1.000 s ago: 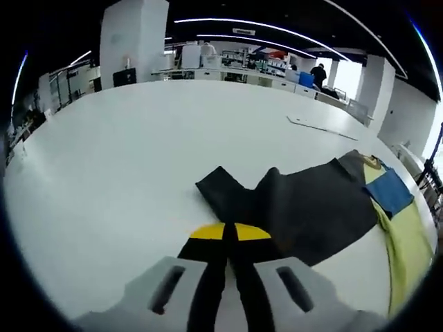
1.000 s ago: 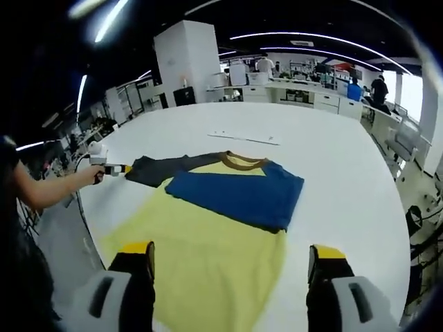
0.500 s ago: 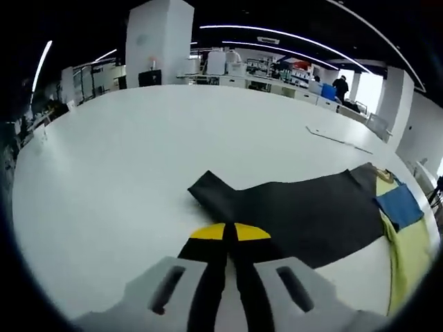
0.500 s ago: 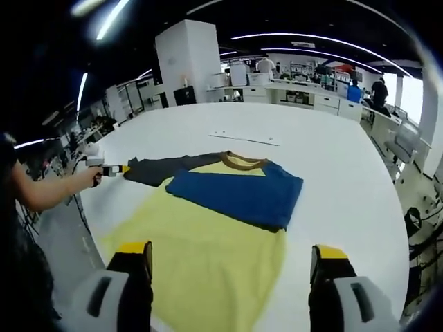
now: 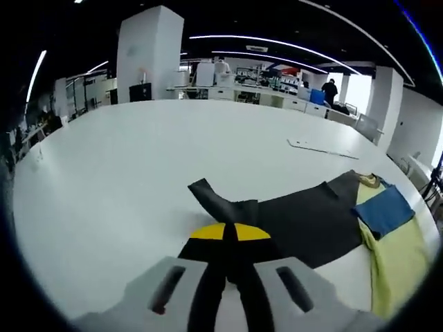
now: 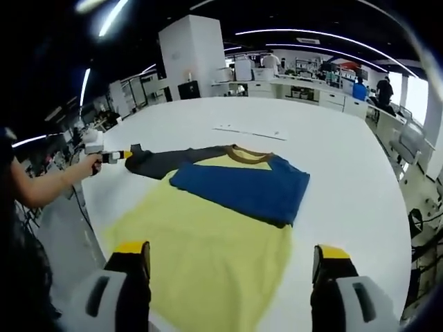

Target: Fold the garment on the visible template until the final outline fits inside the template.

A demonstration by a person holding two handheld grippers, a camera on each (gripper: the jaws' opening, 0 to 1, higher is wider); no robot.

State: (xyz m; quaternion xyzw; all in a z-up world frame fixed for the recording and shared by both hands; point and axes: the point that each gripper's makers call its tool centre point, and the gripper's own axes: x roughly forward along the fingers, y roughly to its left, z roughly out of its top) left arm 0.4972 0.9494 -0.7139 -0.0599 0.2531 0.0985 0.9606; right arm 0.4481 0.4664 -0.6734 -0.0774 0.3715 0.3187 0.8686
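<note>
Left gripper view: left gripper (image 5: 229, 234) clamped shut, yellow tips meeting, dark sleeve (image 5: 277, 220) pinched between them. Sleeve cuff end folded and rumpled just past the tips, rest running flat to the right toward the shirt (image 5: 387, 242). Beyond that, brown collar, a blue panel over yellow body, all lying on the white table (image 5: 138, 159). Farther along the table, a thin flat sheet (image 5: 322, 149), well apart from the shirt. At the back, a white pillar (image 5: 149, 52), benches with equipment, a person (image 5: 329, 91) standing.

Right gripper view: right gripper (image 6: 232, 257) spread wide, jaws far apart, nothing between them, hovering over the near yellow hem of the shirt (image 6: 208, 242). Outward from the jaws: yellow body, then the blue sleeve (image 6: 242, 190) folded across the chest, then the brown collar at the far edge. Dark sleeve (image 6: 163, 160) stretched out to the left, its end held in the left gripper (image 6: 114, 156), gripped by a hand (image 6: 90, 166) with forearm reaching in from the left edge. Shirt flat on the table (image 6: 346, 173), sheet (image 6: 246, 131) lying beyond the collar. No template outline discernible under the shirt.
</note>
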